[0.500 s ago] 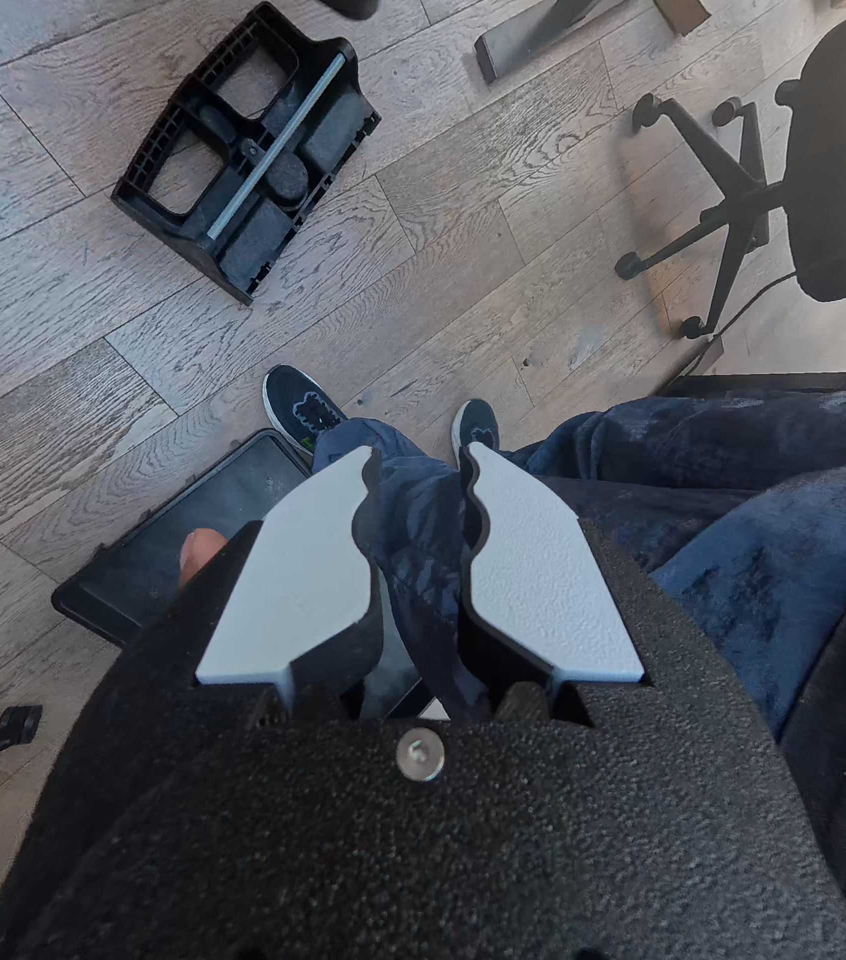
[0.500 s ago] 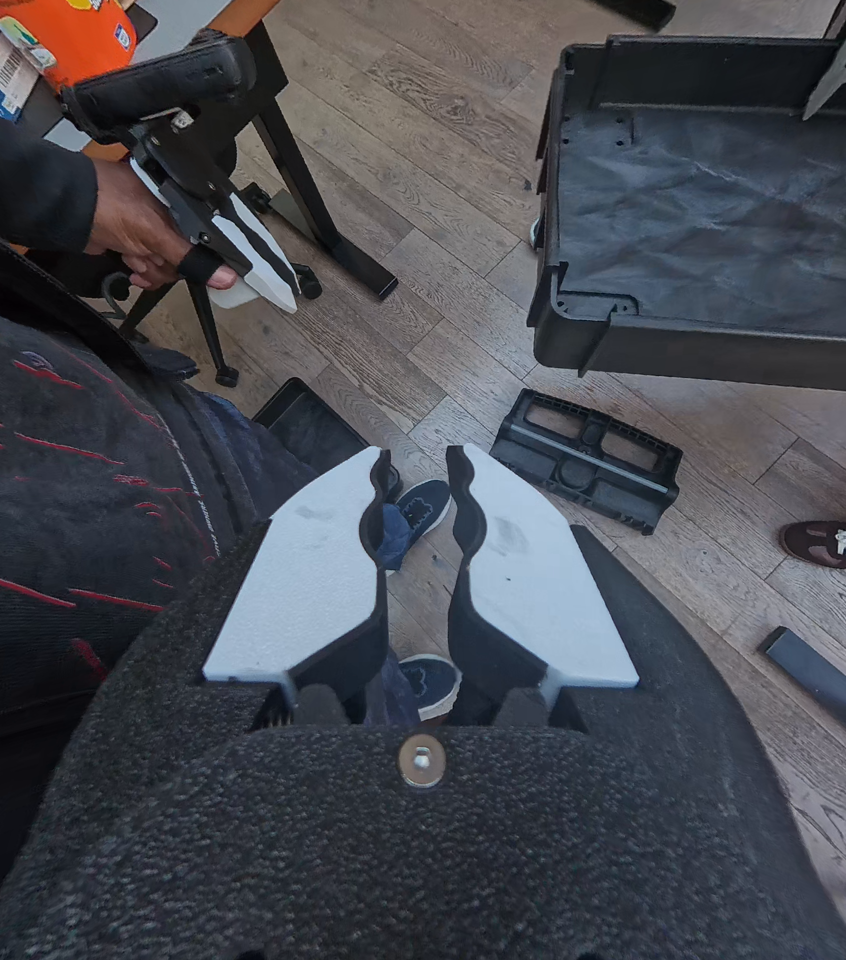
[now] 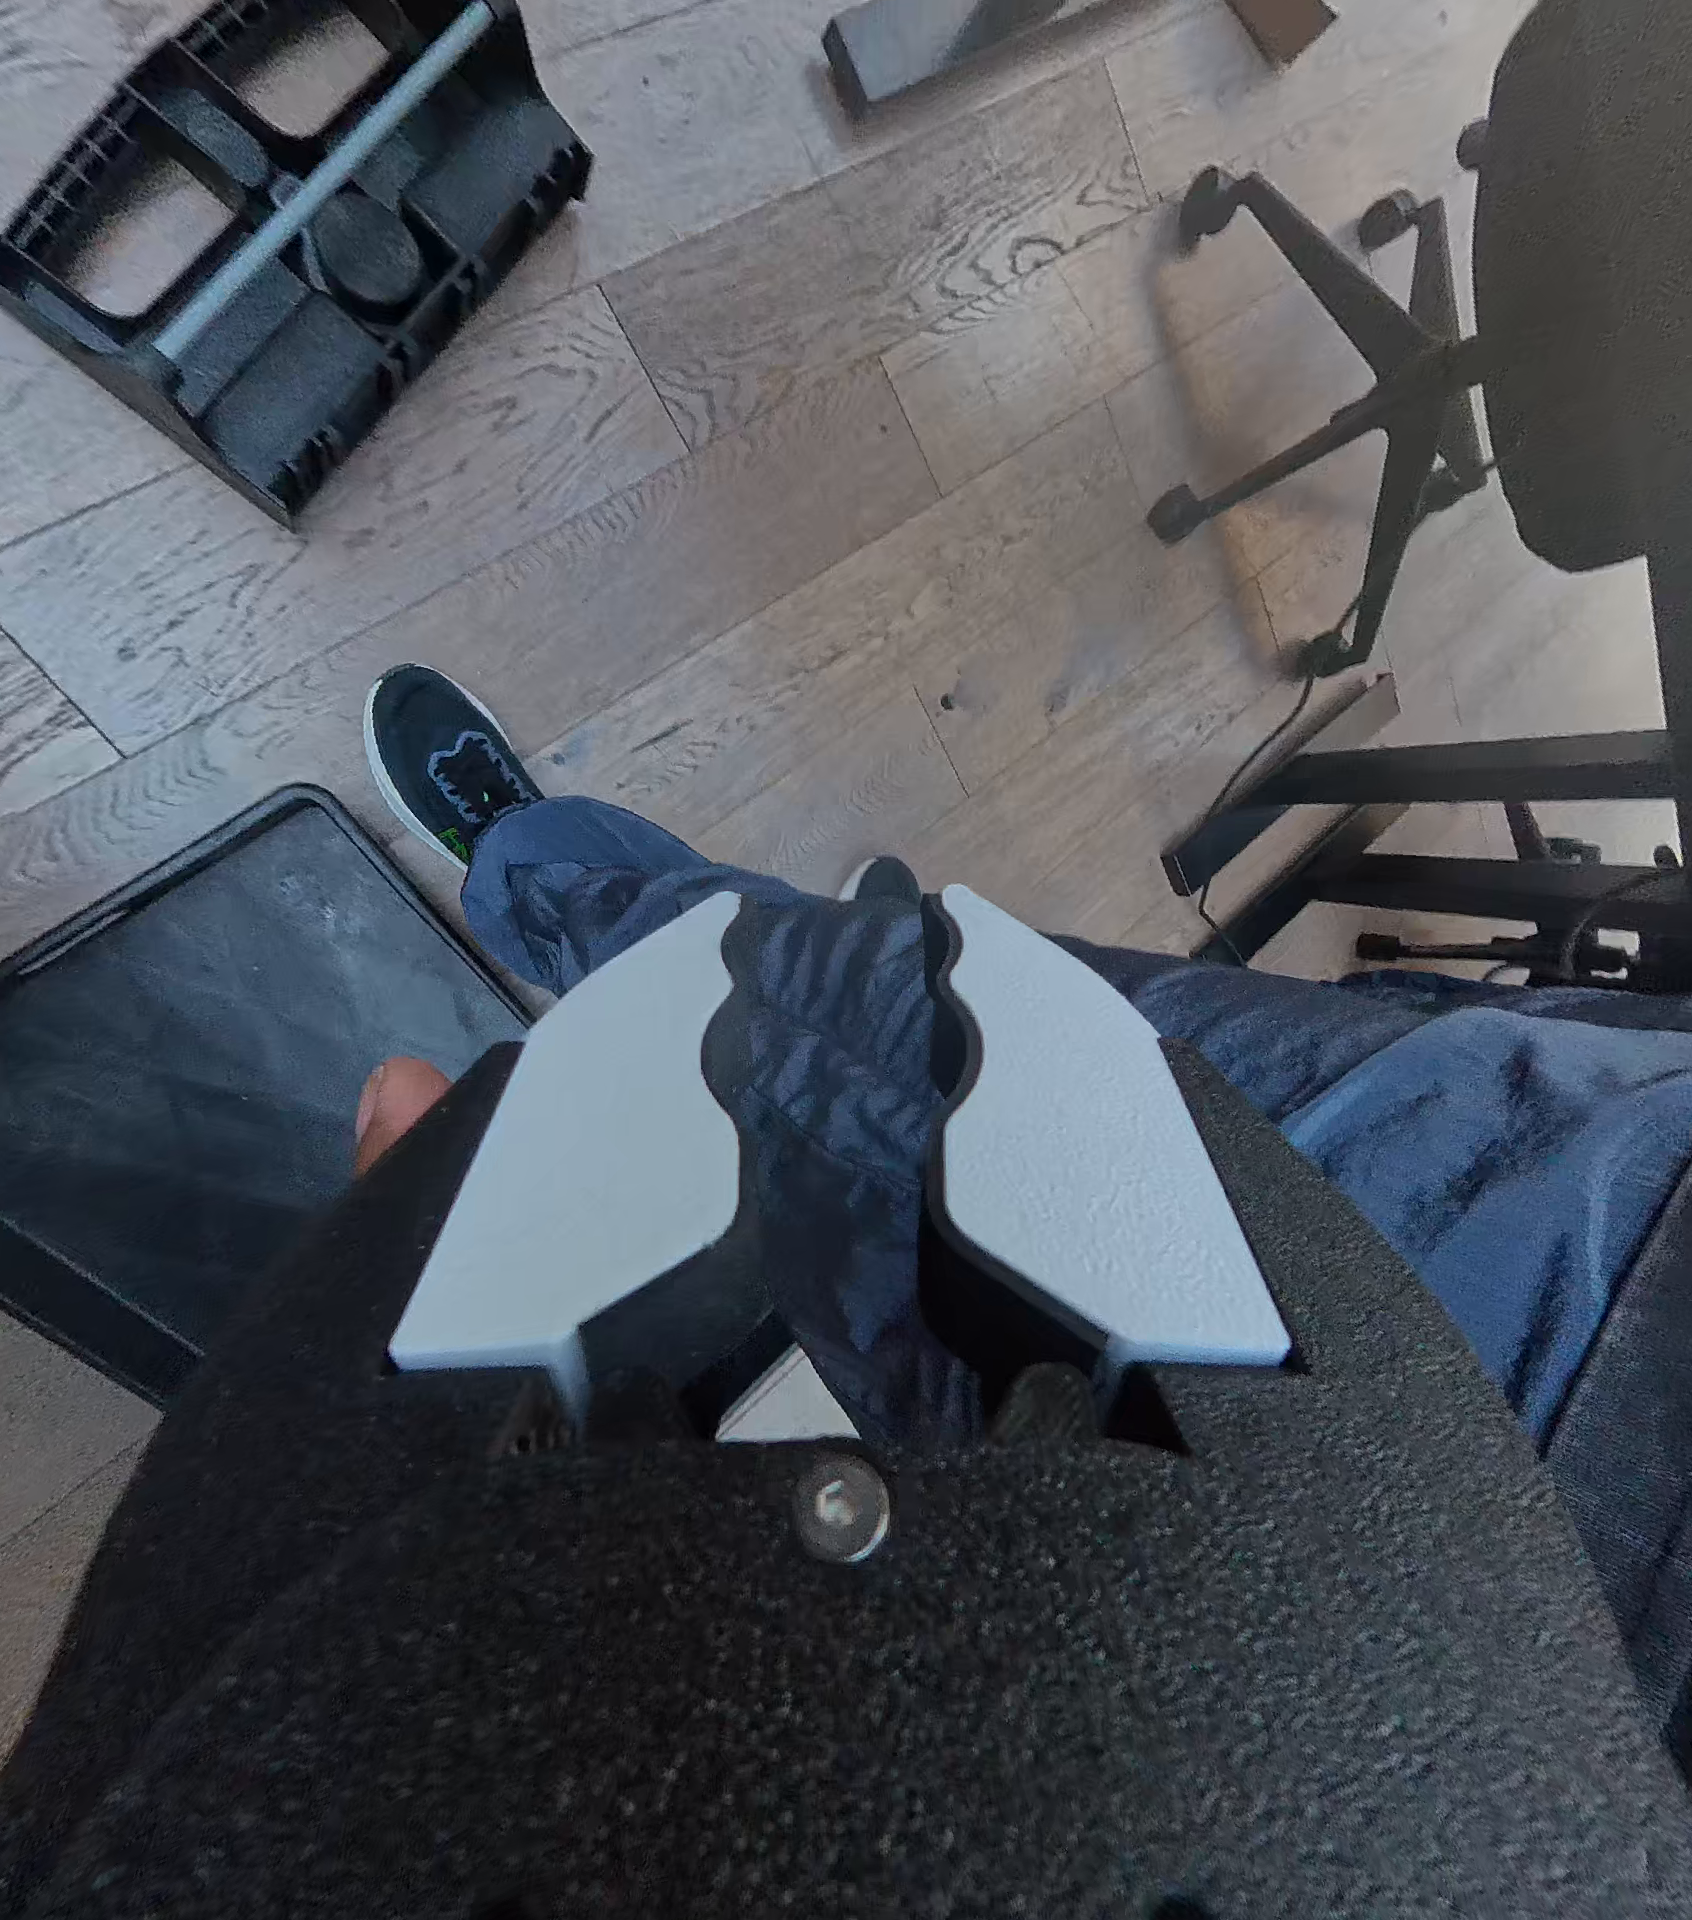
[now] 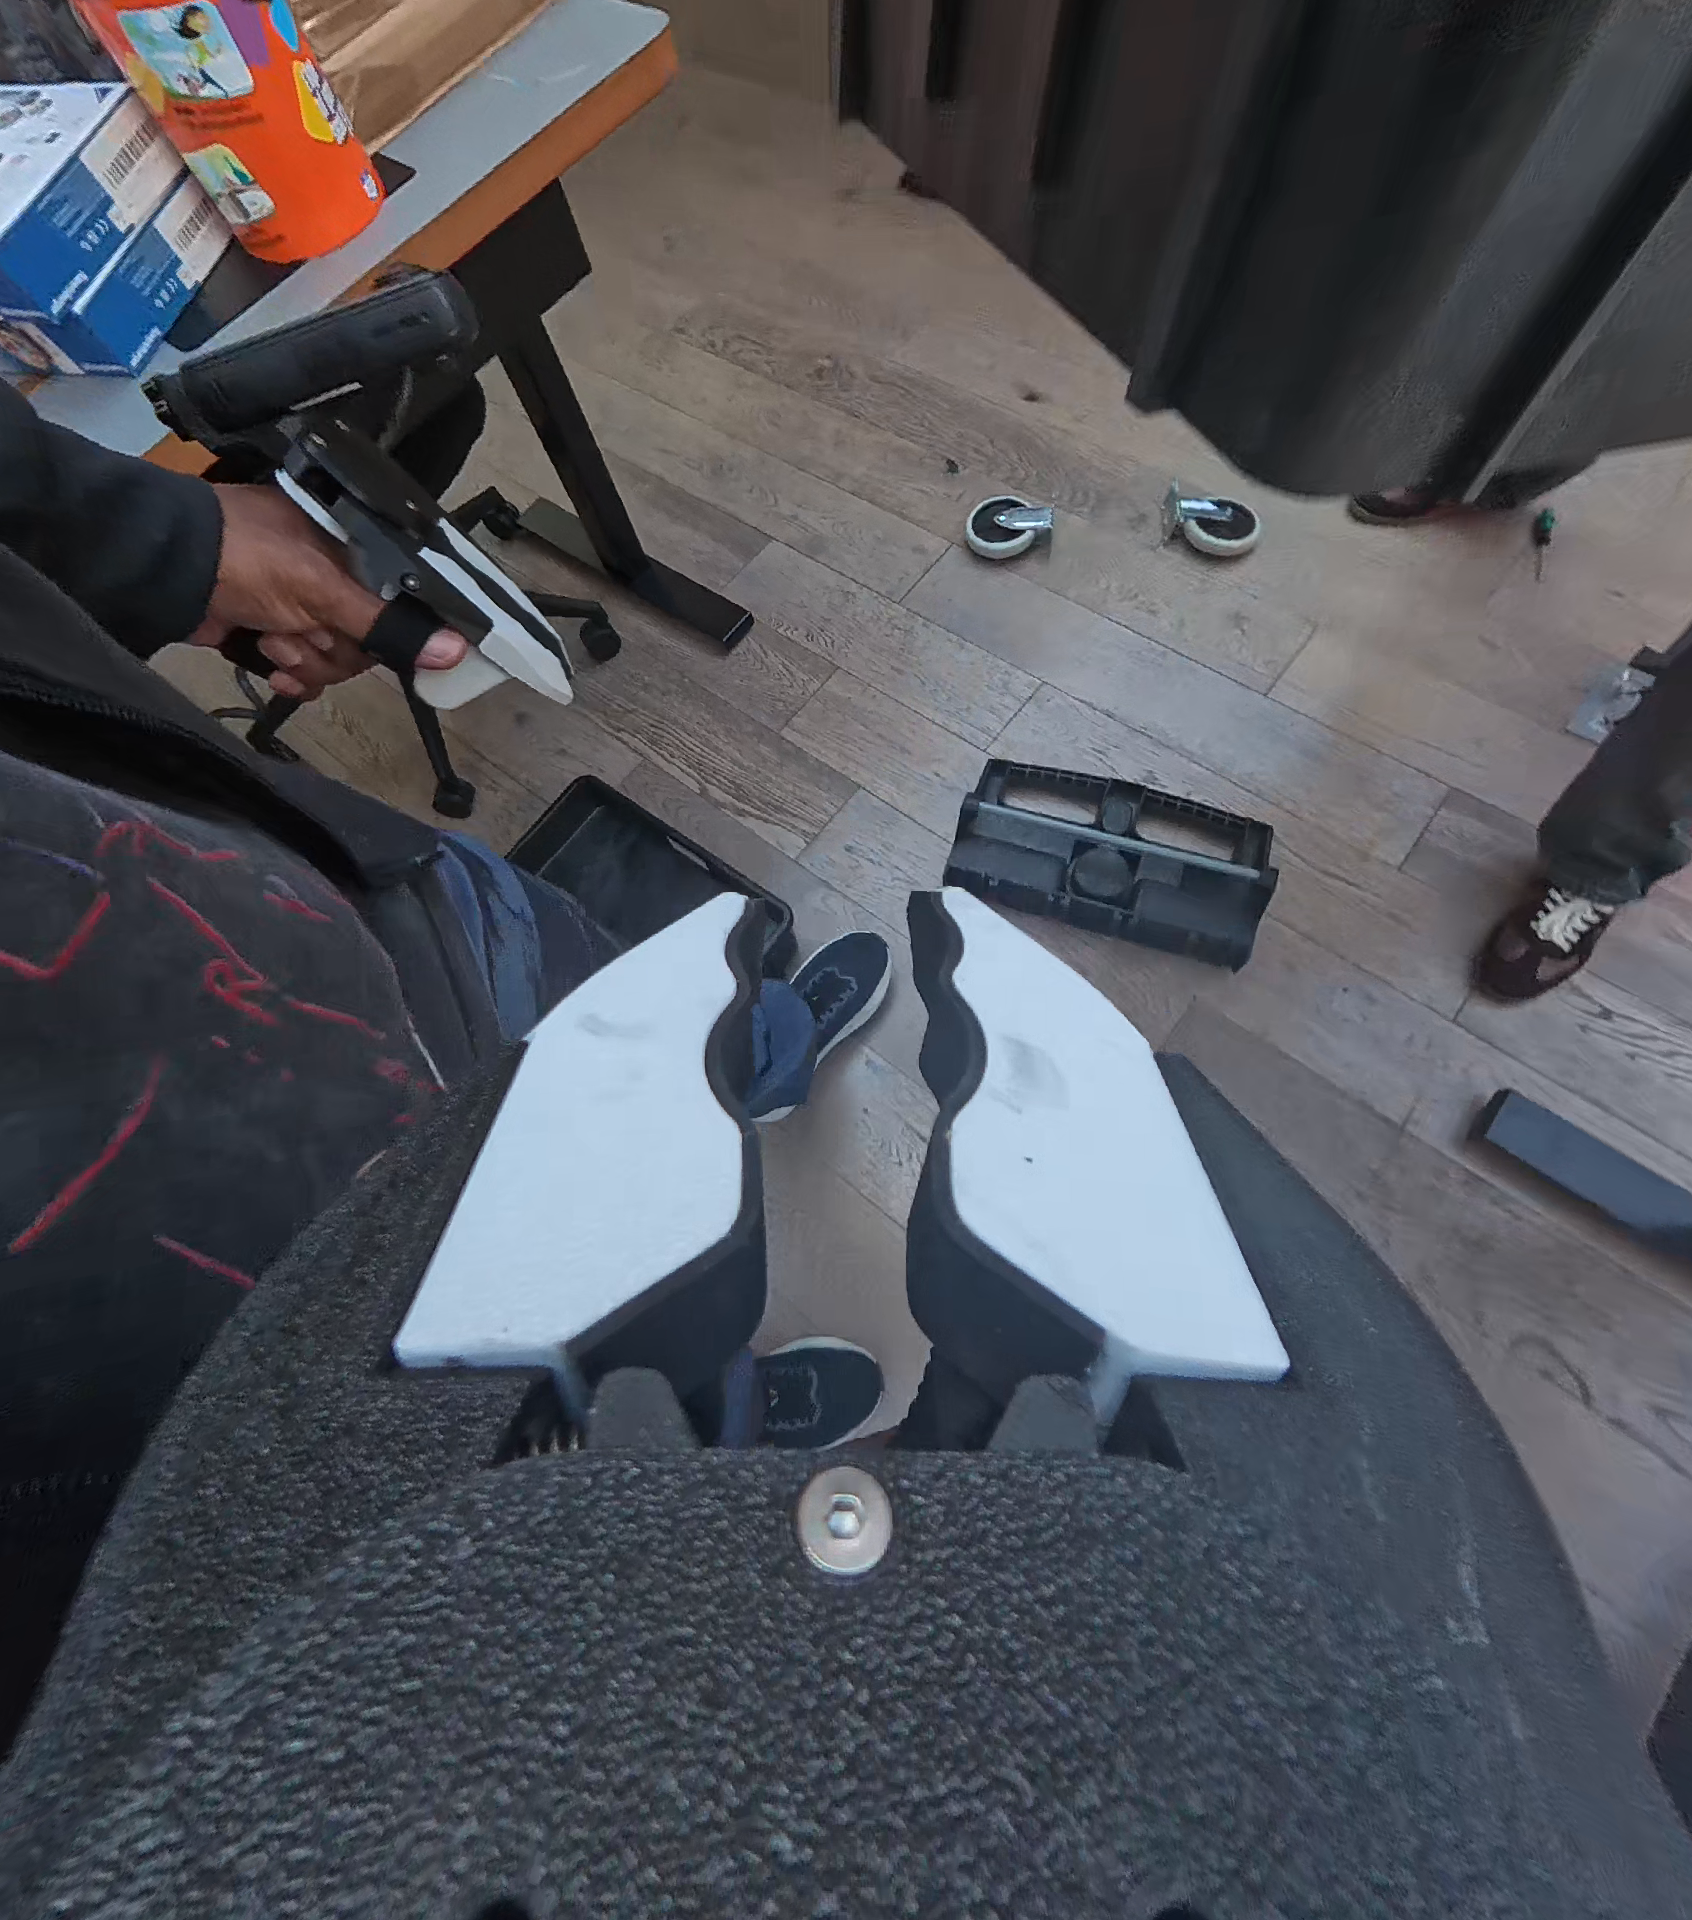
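Wood floor below, parts scattered. Left gripper (image 3: 826,920) hangs over the person's blue trouser leg (image 3: 821,1039), jaws a bit wider than half a second back, holding nothing. Right gripper (image 4: 826,914) has swung up: jaws apart and empty, black bracket (image 4: 1112,857) just ahead, two casters (image 4: 1112,520) now showing farther off, black tray (image 4: 634,862) beside the shoe (image 4: 837,987).

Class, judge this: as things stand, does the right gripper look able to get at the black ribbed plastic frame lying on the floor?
Probably yes. The right gripper is open and empty, and bare floor lies between it and the black plastic frame. Only lowering toward it seems needed.
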Demonstrator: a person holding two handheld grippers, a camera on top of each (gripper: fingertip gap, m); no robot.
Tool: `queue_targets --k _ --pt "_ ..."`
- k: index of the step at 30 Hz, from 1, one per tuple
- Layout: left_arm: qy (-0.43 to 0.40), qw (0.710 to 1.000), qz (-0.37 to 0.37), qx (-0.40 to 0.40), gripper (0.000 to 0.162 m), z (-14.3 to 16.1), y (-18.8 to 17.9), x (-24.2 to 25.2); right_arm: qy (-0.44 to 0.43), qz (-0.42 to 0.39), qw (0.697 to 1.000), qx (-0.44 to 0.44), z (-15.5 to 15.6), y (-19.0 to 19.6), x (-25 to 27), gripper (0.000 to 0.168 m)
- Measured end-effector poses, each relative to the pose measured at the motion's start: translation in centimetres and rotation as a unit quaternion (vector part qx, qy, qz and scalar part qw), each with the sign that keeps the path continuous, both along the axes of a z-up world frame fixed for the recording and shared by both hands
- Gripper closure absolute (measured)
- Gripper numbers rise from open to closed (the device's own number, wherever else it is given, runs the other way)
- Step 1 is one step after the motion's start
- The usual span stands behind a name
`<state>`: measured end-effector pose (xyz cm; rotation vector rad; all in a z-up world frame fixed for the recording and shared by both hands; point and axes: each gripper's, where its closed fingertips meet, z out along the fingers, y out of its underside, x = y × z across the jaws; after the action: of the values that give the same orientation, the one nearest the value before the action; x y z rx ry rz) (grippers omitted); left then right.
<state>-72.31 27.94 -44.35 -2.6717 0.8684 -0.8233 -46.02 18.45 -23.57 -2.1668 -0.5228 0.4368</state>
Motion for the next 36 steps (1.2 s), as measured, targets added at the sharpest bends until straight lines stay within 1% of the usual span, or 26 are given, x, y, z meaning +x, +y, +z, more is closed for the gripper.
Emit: queue_targets --k 2,4,7,9,12,16,18,21,25,28,32,34,36 --pt "0.015 0.999 -0.026 -0.014 0.130 -0.1 -4.2 0.8 0.006 -0.030 0.999 -0.012 -0.5 -4.4 1.9 0.139" --pt "0.026 0.998 -0.049 -0.026 0.130 0.0 -7.6 1.2 0.029 -0.064 0.997 -0.023 -0.9 -8.4 3.2 0.139" --pt "0.036 0.994 -0.098 -0.038 0.130 -0.1 -11.4 2.0 0.037 -0.098 0.994 -0.033 -2.1 -13.6 3.9 0.137" --pt "0.046 0.987 -0.146 -0.044 0.130 -0.4 -13.3 2.5 0.032 -0.122 0.991 -0.040 -3.3 -16.4 3.9 0.136" --pt "0.048 0.977 -0.205 -0.039 0.130 -0.7 -15.1 3.9 0.047 -0.177 0.982 -0.051 -5.1 -20.0 3.4 0.134" --pt "0.035 0.970 -0.238 -0.030 0.130 -0.4 -17.4 6.0 0.080 -0.239 0.966 -0.066 -5.9 -24.3 1.7 0.132" --pt "0.020 0.969 -0.245 -0.026 0.130 -0.2 -19.1 7.1 0.085 -0.242 0.964 -0.069 -5.7 -26.7 0.7 0.132" --pt "0.012 0.968 -0.249 -0.030 0.130 -0.5 -22.7 8.0 0.066 -0.225 0.969 -0.081 -5.9 -30.2 0.1 0.132" --pt "0.017 0.964 -0.260 -0.053 0.130 -1.2 -28.6 9.0 0.067 -0.240 0.966 -0.075 -5.9 -33.3 2.2 0.131" --pt "0.029 0.956 -0.288 -0.056 0.130 -1.4 -32.2 10.6 0.073 -0.264 0.961 -0.050 -4.8 -35.0 4.6 0.131" --pt "0.039 0.951 -0.301 -0.054 0.130 -1.7 -35.2 15.3 0.071 -0.270 0.959 -0.038 -4.7 -38.2 7.8 0.131" --pt "0.026 0.957 -0.286 -0.046 0.129 -1.1 -35.9 19.2 0.052 -0.248 0.966 -0.042 -4.7 -39.9 9.2 0.130" --pt "-0.004 0.963 -0.266 -0.043 0.129 -0.2 -36.4 24.0 0.029 -0.231 0.972 -0.027 -4.6 -41.2 11.2 0.131"
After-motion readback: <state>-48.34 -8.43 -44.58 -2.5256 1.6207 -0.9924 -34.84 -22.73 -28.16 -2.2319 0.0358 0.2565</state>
